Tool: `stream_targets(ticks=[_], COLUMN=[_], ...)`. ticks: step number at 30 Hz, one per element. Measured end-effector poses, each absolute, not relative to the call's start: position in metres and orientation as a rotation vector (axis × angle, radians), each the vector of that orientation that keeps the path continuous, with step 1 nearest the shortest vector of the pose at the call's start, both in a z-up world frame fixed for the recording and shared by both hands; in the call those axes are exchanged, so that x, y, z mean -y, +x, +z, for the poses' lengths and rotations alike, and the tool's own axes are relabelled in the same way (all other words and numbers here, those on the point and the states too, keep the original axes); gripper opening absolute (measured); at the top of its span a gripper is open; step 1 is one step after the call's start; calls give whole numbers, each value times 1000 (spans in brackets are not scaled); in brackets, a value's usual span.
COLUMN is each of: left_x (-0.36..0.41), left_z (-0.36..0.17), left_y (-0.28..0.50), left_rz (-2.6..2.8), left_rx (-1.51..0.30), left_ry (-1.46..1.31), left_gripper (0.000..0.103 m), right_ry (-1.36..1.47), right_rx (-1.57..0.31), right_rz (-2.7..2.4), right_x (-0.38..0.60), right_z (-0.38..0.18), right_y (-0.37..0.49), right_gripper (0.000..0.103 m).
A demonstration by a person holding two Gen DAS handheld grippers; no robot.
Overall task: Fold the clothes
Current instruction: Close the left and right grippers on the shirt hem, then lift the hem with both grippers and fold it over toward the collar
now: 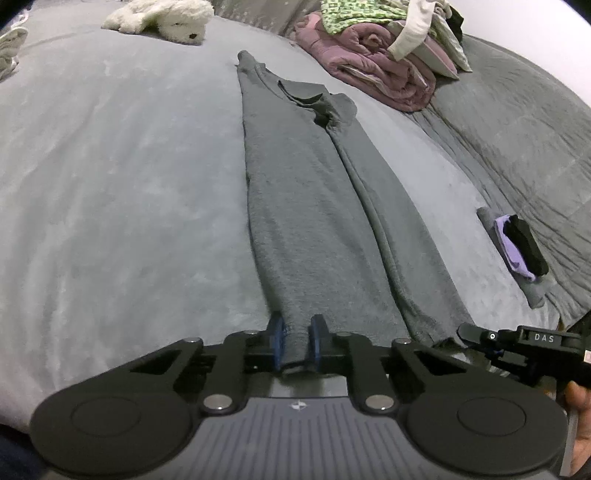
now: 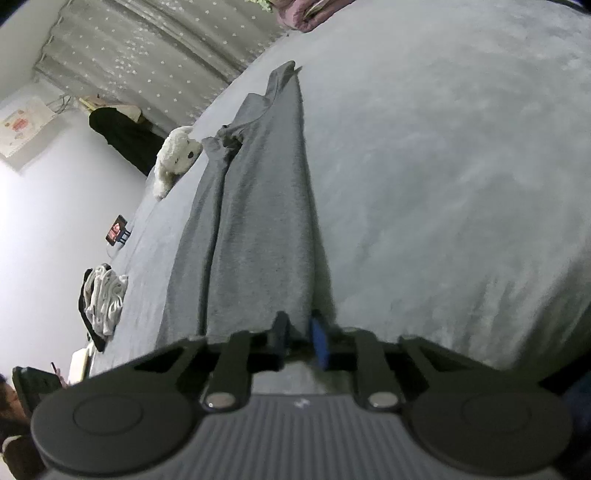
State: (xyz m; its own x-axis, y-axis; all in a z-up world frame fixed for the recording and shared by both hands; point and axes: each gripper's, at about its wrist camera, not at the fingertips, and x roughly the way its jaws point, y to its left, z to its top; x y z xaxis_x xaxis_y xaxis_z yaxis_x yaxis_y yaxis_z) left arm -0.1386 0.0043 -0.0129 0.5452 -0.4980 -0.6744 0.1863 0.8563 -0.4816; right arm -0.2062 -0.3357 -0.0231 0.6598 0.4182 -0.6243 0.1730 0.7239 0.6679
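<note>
Grey garment [image 1: 317,206] stretched long and narrow across the grey bed [image 1: 110,184], folded lengthwise with sleeves tucked on top; near hem pinched at two spots. Left gripper [image 1: 297,341] clamped on the hem's left corner, cloth bunched between blue pads; right gripper [image 2: 301,334] clamped likewise on the other corner, fabric pulled taut toward it. Beyond the garment's far end, white plush toy [image 1: 162,18]; to the garment's right, pile of unfolded clothes [image 1: 384,48] far off, small folded stack [image 1: 517,247] nearer.
</note>
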Motion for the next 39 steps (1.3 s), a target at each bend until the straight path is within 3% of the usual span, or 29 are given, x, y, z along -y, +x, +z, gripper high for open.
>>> stream_targets(ticks=[6, 39], left_x=[-6, -17], left_z=[-7, 17], left_y=[-142, -175], left_rz=[-394, -366], left_rx=[-901, -828], left_ry=[-393, -391], left_gripper=[5, 4], right_ry=[730, 700], right_rx=[-824, -722], right_rz=[143, 129], right_x=[328, 345], right_z=[-14, 19], right_y=[-212, -253], right_gripper=[9, 8])
